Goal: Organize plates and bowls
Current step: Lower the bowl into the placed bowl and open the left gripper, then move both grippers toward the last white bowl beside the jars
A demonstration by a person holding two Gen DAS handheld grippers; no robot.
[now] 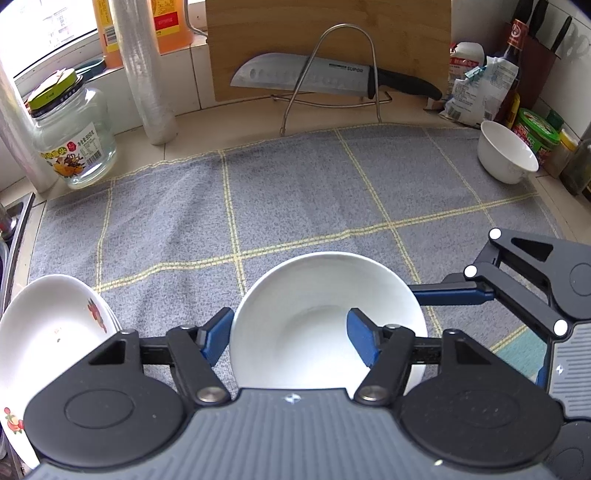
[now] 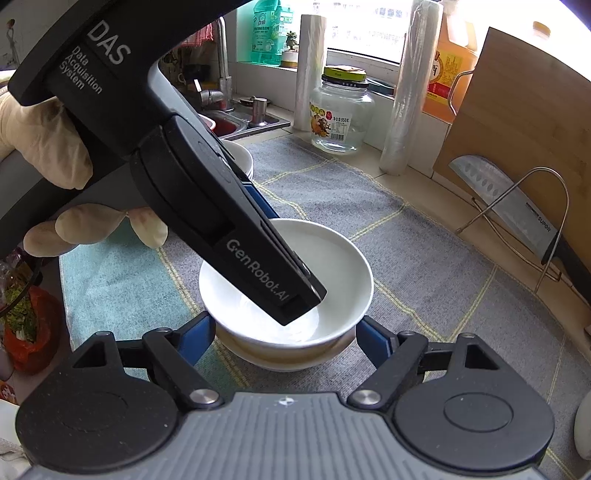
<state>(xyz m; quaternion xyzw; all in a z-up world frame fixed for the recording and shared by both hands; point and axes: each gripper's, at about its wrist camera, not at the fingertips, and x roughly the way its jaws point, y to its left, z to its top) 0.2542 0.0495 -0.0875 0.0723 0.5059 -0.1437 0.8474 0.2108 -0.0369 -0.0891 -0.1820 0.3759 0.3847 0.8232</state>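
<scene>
A white bowl [image 1: 306, 314] sits nested in a second white bowl [image 2: 280, 354] on the grey checked cloth [image 1: 295, 203]. My left gripper [image 1: 291, 338] stands open over the top bowl. One of its fingers [image 1: 218, 334] is just outside the left rim, and the other is inside the bowl, clear of the wall. A gloved hand [image 2: 44, 140] holds it. My right gripper [image 2: 284, 338] flanks the lower bowl and its pads [image 2: 371, 341] rest against both sides. A stack of printed plates [image 1: 48, 332] lies at the cloth's left edge. Another white bowl [image 1: 506, 151] stands at the far right.
A glass jar [image 1: 74, 140] and rolls of film [image 1: 147, 74] stand at the back left by the sink [image 2: 240, 122]. A knife [image 1: 314, 75] rests on a wire rack against a wooden board [image 1: 332, 33]. Bottles and packets [image 1: 480, 88] crowd the back right corner.
</scene>
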